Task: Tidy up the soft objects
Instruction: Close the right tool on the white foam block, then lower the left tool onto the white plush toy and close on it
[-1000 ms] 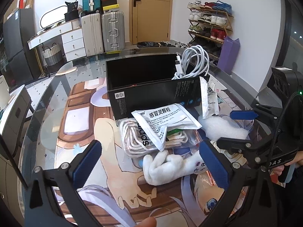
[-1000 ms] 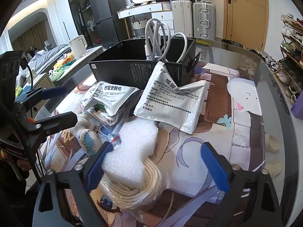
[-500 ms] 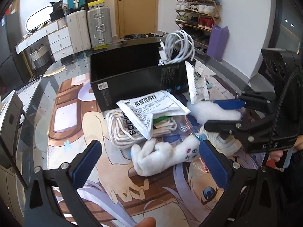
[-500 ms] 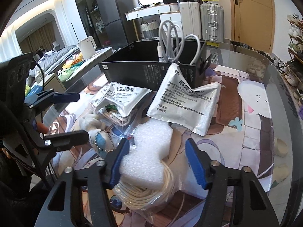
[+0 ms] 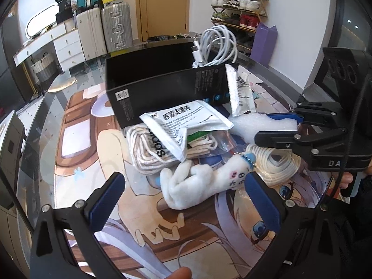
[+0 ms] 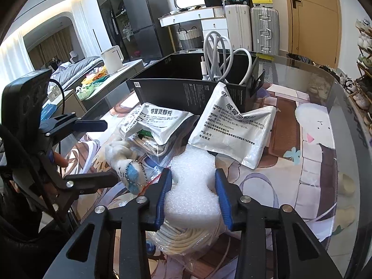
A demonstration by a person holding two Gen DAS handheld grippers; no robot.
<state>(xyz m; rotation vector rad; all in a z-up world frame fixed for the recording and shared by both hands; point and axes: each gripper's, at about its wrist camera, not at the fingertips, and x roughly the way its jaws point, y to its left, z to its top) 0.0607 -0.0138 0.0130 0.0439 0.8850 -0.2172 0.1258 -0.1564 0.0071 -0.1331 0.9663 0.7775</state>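
Left wrist view: the left gripper [image 5: 183,194] has its fingers spread wide, hovering just short of a white plush toy [image 5: 204,181] lying on the table [image 5: 76,153] before a black box [image 5: 162,90]; a medicine sachet [image 5: 183,123] rests on bagged laces [image 5: 148,148]. Right wrist view: the right gripper [image 6: 193,194] pinches a white foam piece [image 6: 194,186] between both blue pads, directly above a coiled cream cord [image 6: 183,239]. A second sachet [image 6: 234,130] leans against the box.
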